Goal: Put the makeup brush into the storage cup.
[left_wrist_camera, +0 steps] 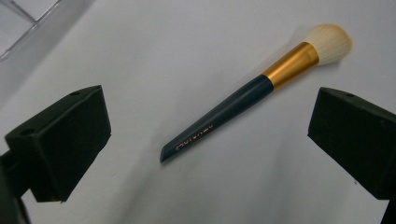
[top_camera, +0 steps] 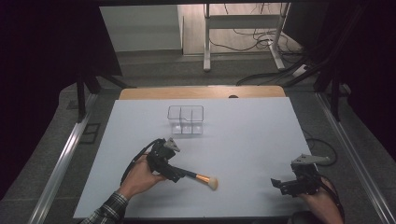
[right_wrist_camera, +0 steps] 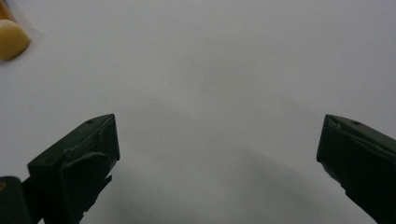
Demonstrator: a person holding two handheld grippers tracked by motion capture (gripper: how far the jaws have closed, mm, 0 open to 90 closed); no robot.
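A makeup brush (top_camera: 201, 178) with a dark handle, gold ferrule and cream bristles lies flat on the white table (top_camera: 243, 140). In the left gripper view the brush (left_wrist_camera: 243, 100) lies ahead of the wide-apart jaws, bristles pointing away and to the right. My left gripper (top_camera: 176, 173) (left_wrist_camera: 208, 112) is open just above the handle end and touches nothing. My right gripper (top_camera: 280, 185) (right_wrist_camera: 219, 135) is open over bare table near the front right. The brush's bristles (right_wrist_camera: 11, 37) show at the top left of the right gripper view.
A clear plastic organizer (top_camera: 186, 120) with compartments stands at the table's middle back; its corner (left_wrist_camera: 28, 23) shows in the left gripper view. A wooden strip (top_camera: 201, 92) runs along the far edge. Metal rails flank the table.
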